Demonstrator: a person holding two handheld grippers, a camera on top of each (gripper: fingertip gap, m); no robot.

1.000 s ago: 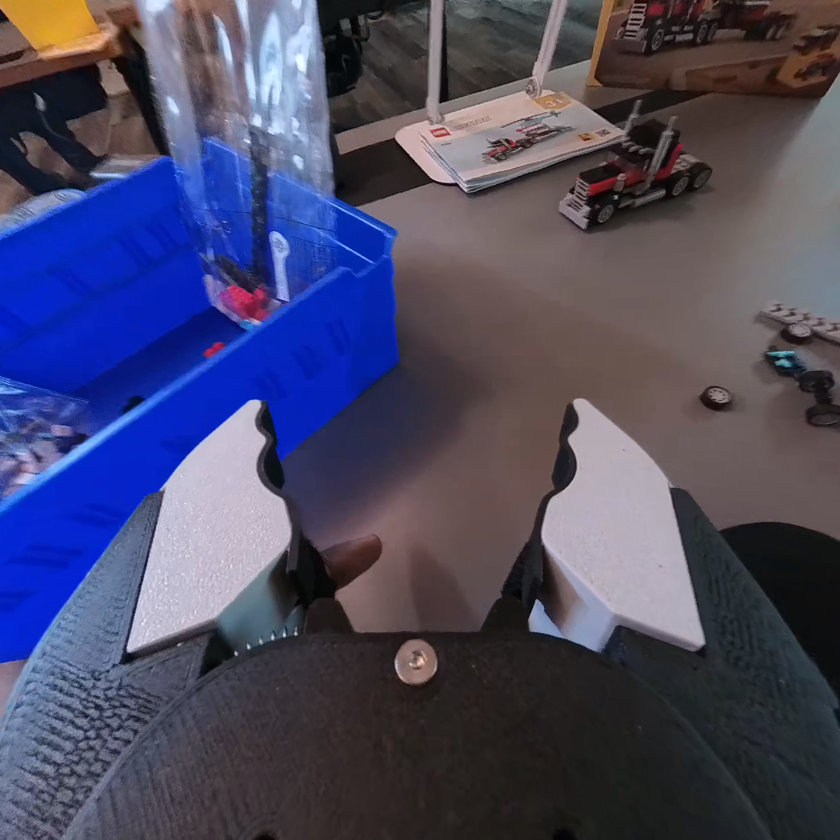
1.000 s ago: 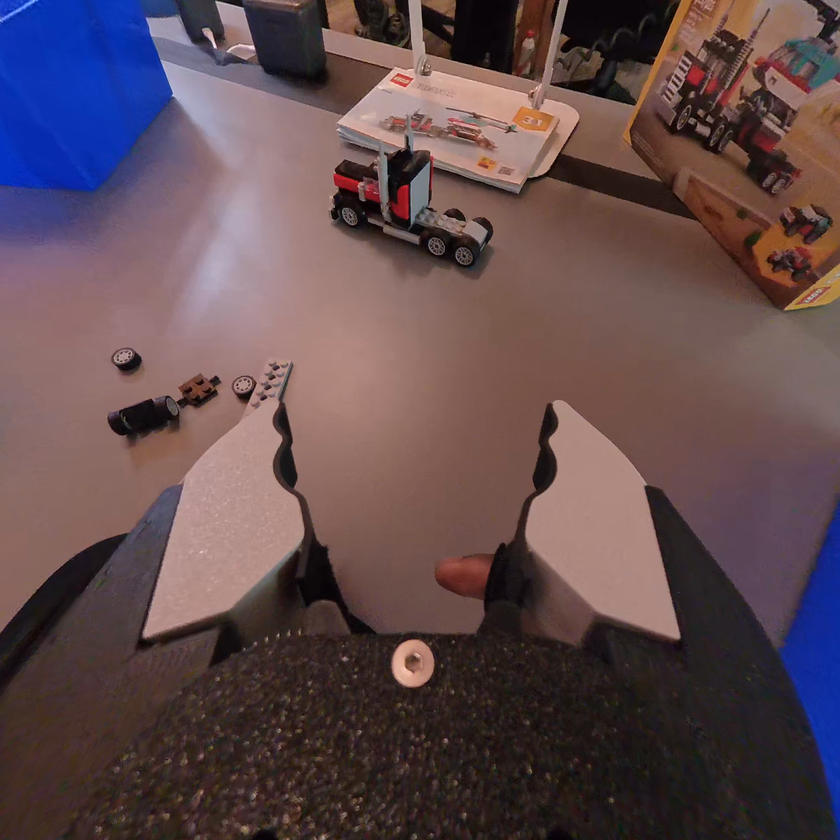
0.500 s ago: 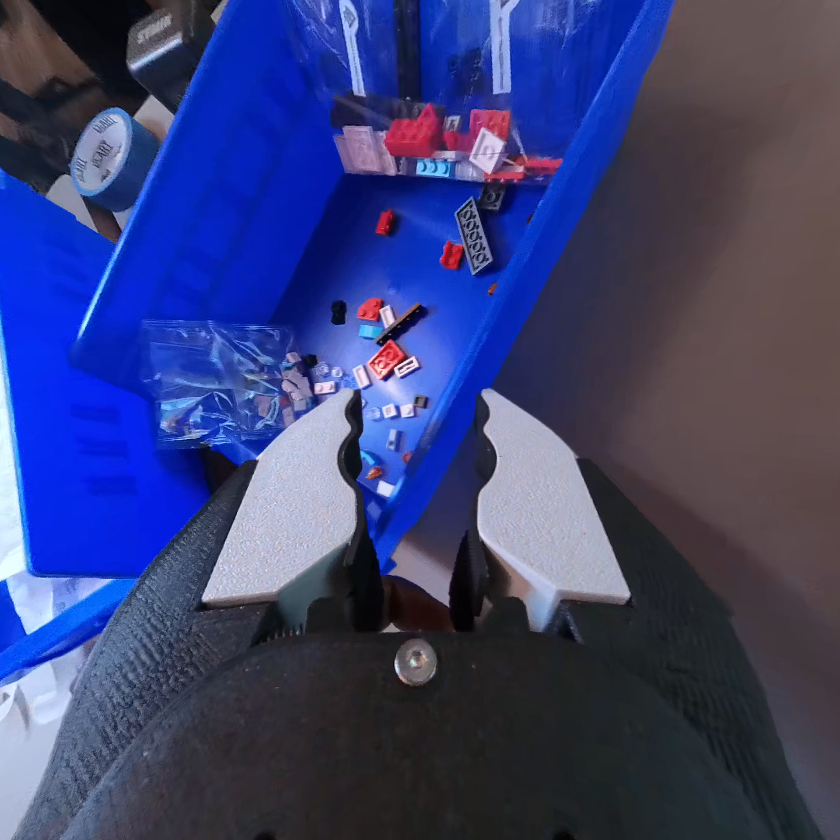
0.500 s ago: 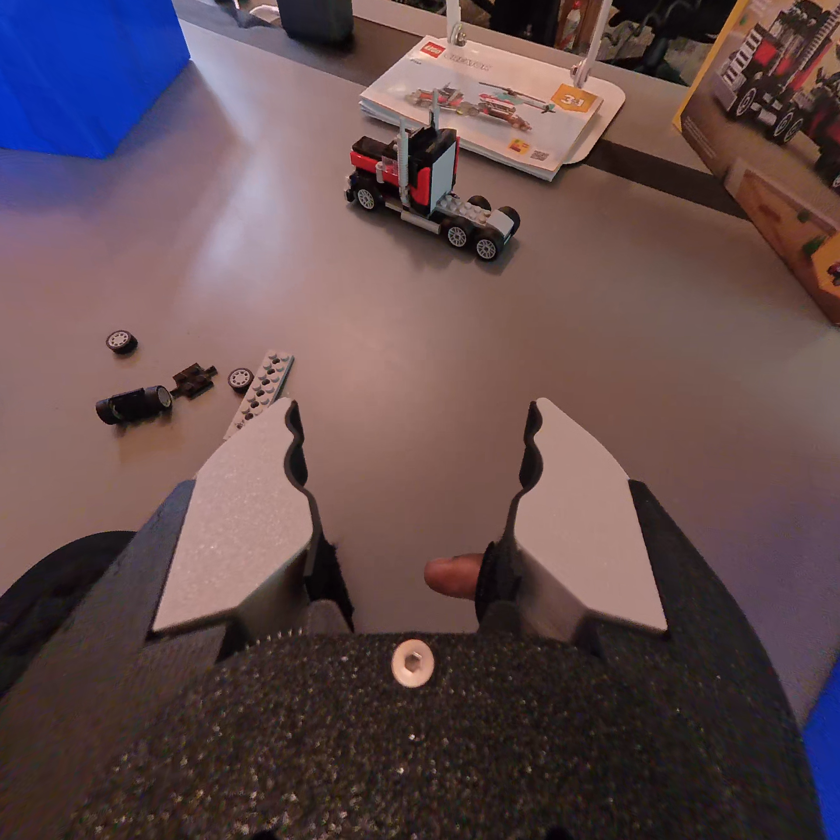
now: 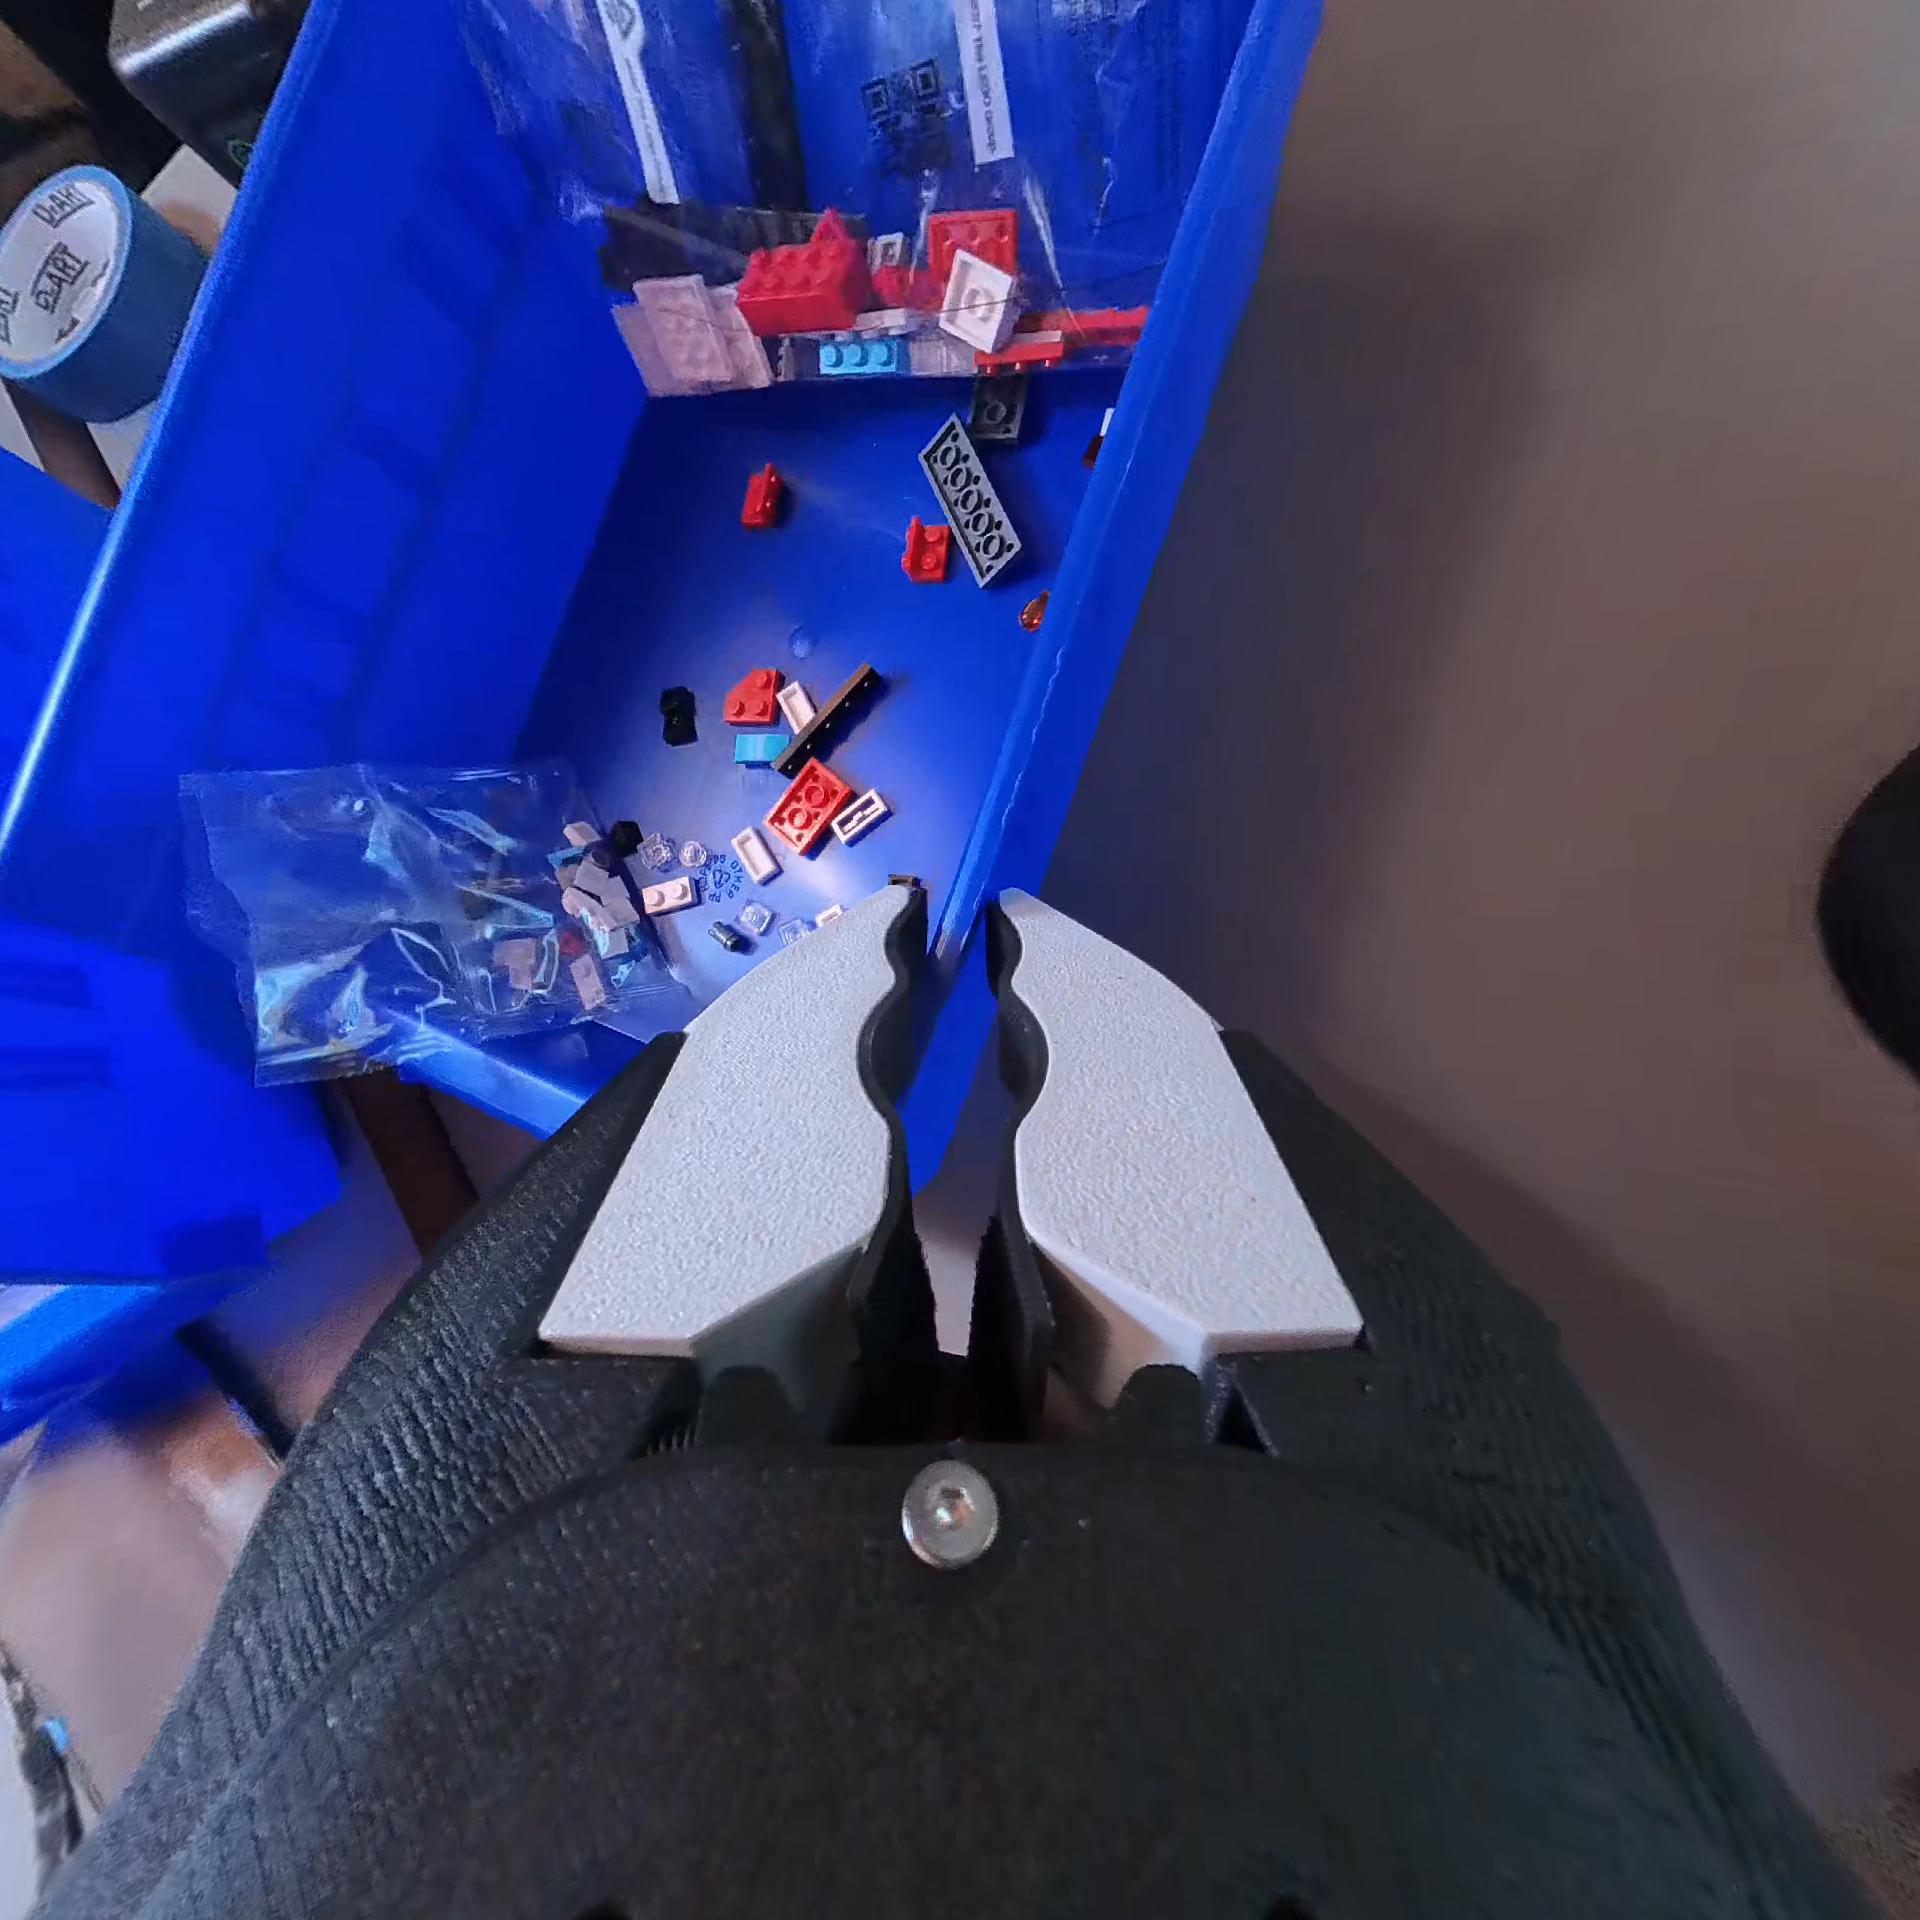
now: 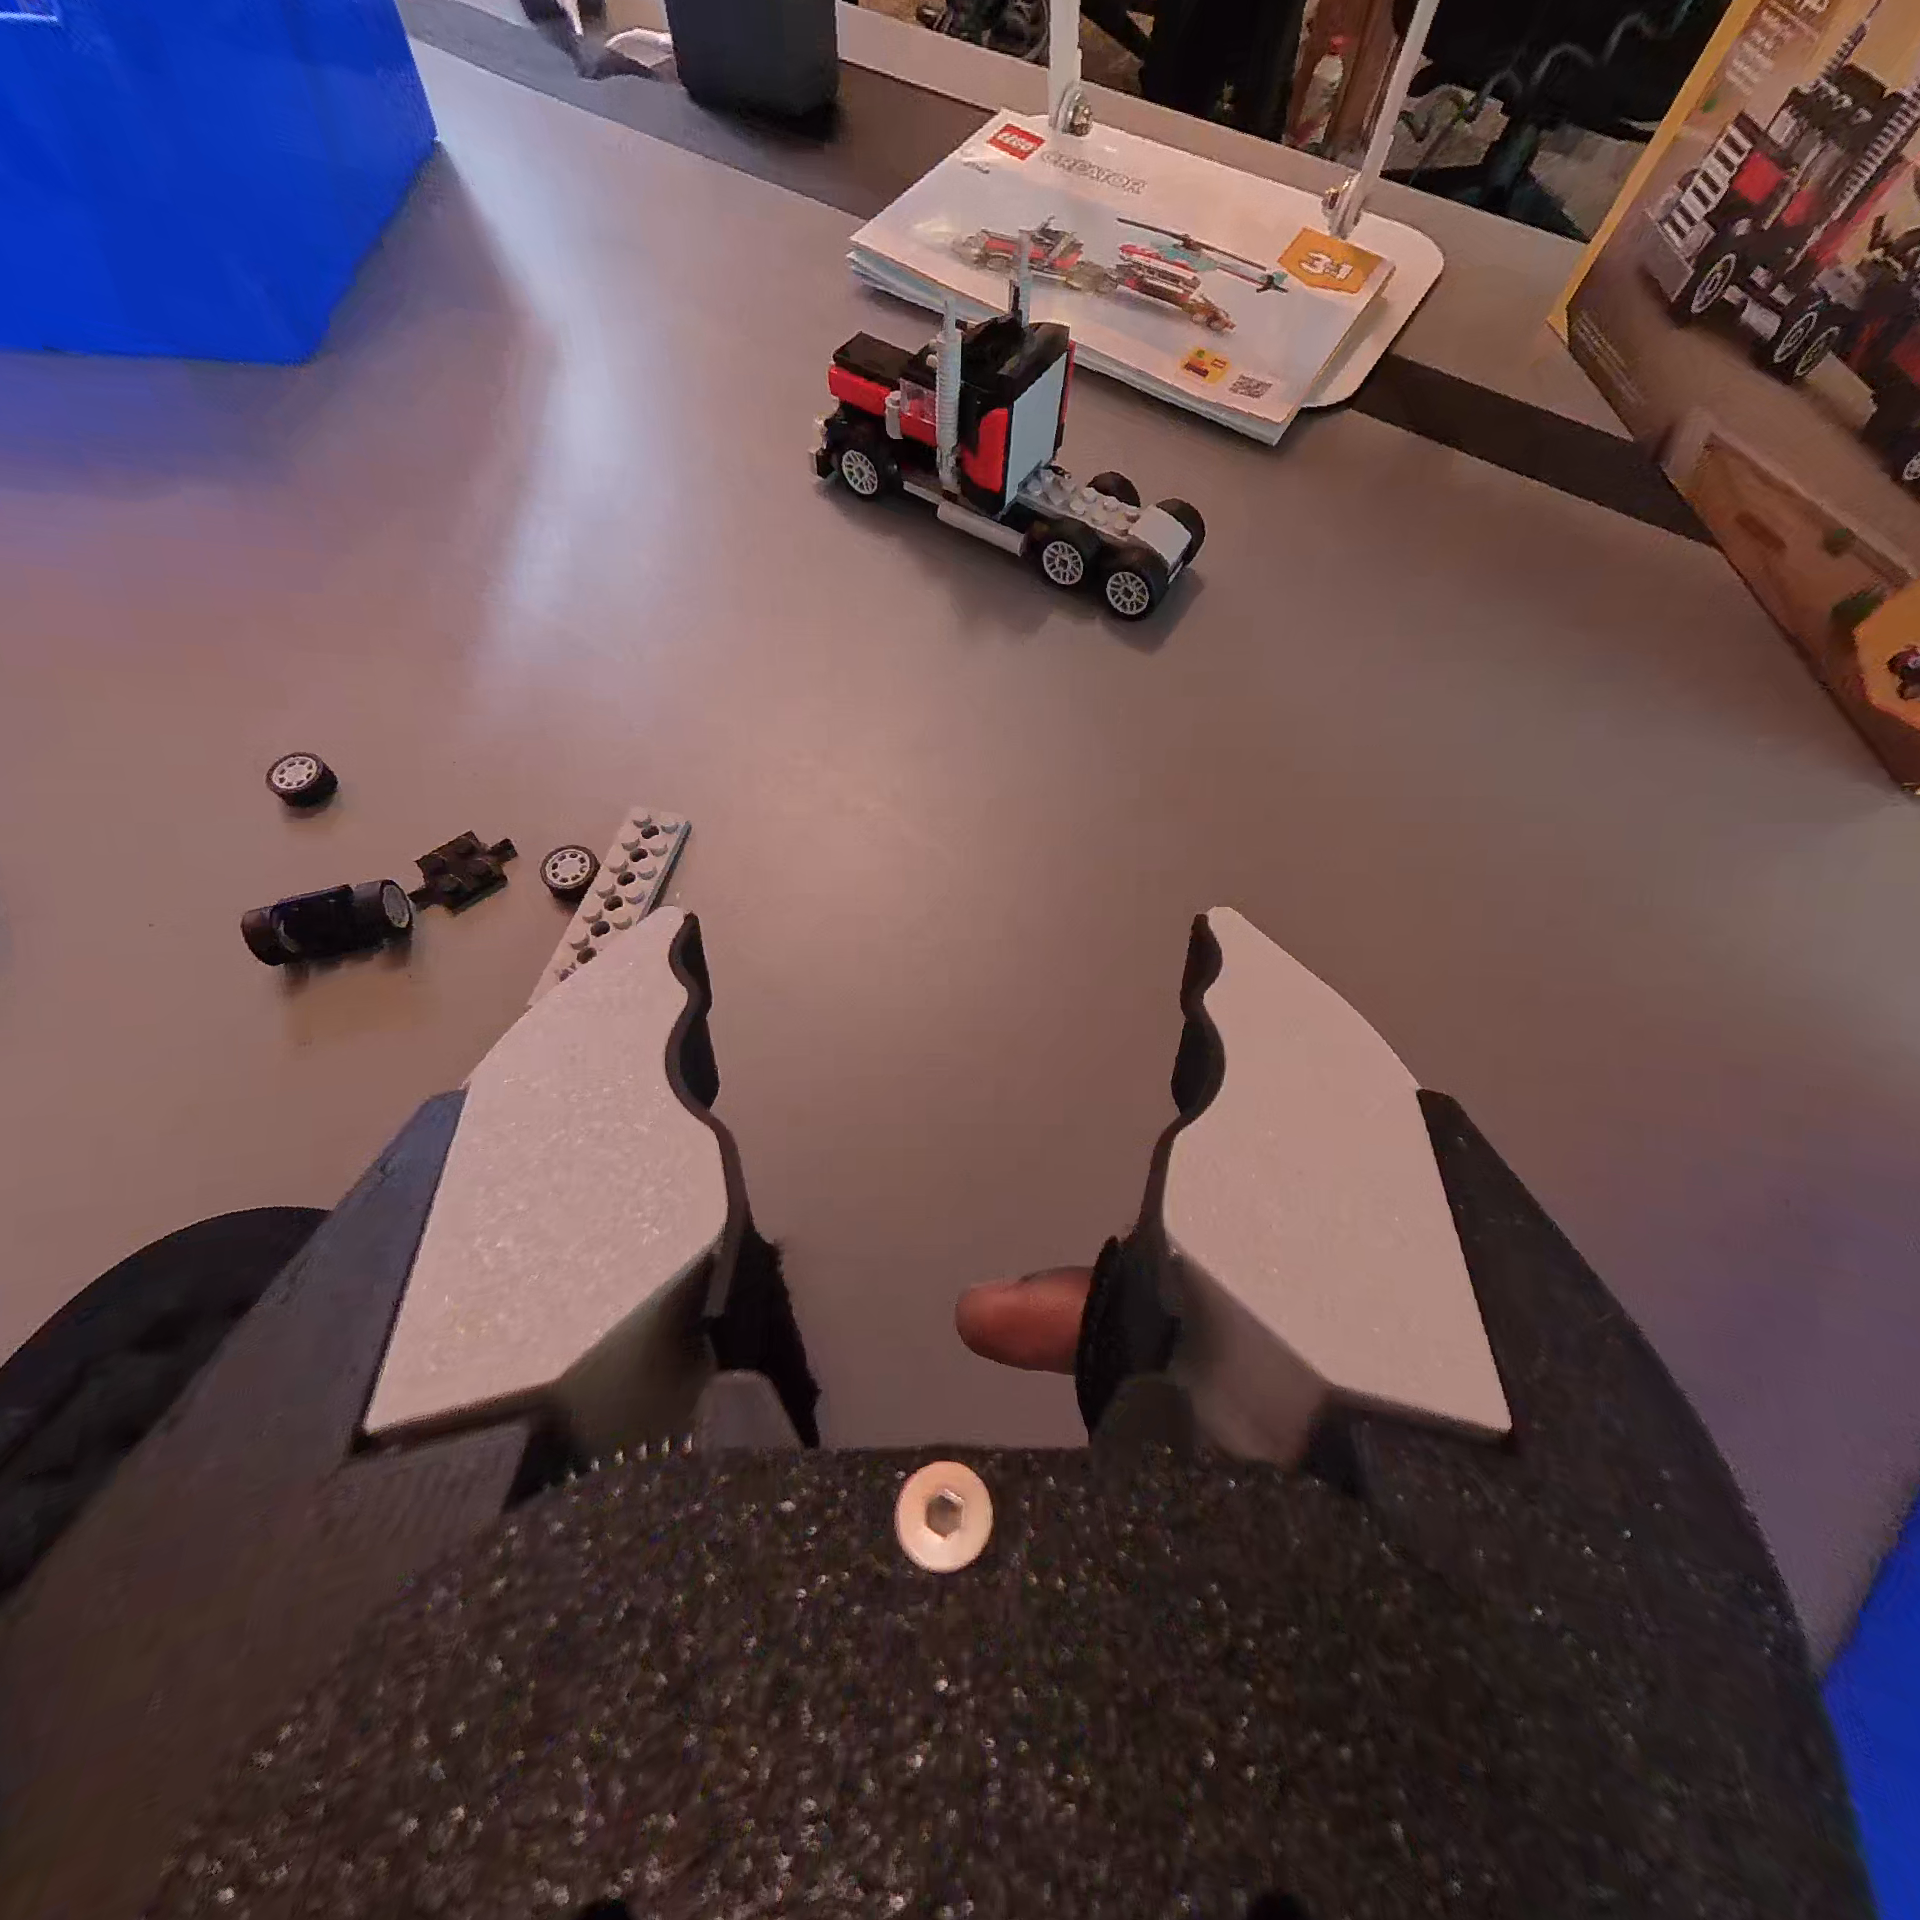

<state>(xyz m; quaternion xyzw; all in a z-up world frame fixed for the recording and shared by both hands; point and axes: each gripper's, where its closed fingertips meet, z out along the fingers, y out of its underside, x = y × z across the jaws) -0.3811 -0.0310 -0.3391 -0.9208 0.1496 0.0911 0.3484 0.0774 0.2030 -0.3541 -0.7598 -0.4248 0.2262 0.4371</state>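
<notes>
My left gripper (image 5: 954,920) is closed down narrow on the right-hand wall of the blue bin (image 5: 1039,748): one fingertip sits inside the bin, the other outside, and the thin wall runs up between the pads, which look pressed against it. Only the left wrist view shows inside the bin. Loose small bricks (image 5: 805,769) in red, white, black and light blue lie scattered on its floor, with a grey perforated plate (image 5: 971,509) farther back. A clear bag of small pieces (image 5: 416,914) lies against the left wall, and a second clear bag of bricks (image 5: 831,291) stands at the far end. A roll of blue tape (image 5: 78,291) sits outside the bin to the left.

The right wrist view shows what the left one does not: my right gripper (image 6: 940,935) hangs wide open and bare over the grey counter (image 6: 1039,831). Just beside its left finger lies a long grey plate (image 6: 629,894), with two loose wheels (image 6: 301,779), a black axle piece (image 6: 462,868) and a black wheel pair (image 6: 327,920) near it. Farther off stands a red and black toy truck (image 6: 997,468), then an instruction booklet (image 6: 1132,270) and a box (image 6: 1766,343) at right.
</notes>
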